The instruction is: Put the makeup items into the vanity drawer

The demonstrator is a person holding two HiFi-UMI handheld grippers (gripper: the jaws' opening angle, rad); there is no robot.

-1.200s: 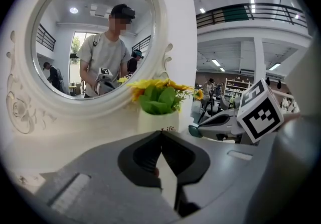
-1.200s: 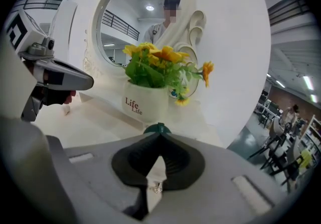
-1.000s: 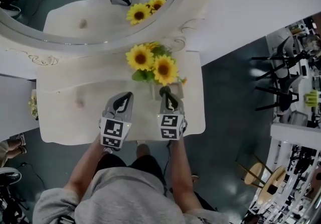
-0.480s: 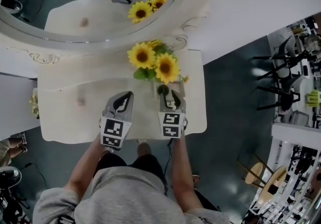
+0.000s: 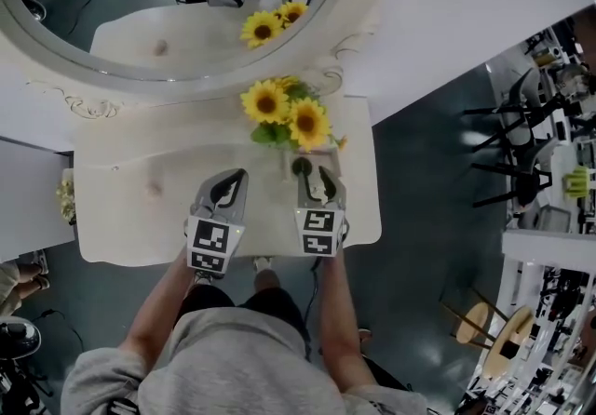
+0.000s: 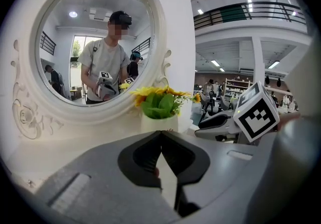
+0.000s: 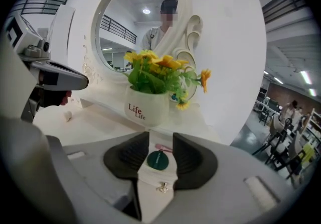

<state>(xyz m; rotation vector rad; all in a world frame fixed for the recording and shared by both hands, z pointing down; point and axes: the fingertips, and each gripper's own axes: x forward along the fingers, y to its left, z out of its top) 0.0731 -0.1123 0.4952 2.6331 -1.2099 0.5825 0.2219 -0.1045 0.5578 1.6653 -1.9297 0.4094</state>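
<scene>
The left gripper (image 6: 160, 132) is held closed, empty. The jaws of the right gripper (image 7: 160, 138) have just been parted around a green compact (image 7: 158, 160) laid toward the right edge of the vanity top (image 5: 140, 171).

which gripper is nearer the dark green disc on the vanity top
Right. The dark green disc lies between the jaws of the right gripper, which have just been opening. The left gripper is off to the disc's left.

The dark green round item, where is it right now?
The dark green round item lies on the vanity top in the right gripper view, between the just-opened jaws of the right hand-held gripper, in front of the white flower pot.
</scene>
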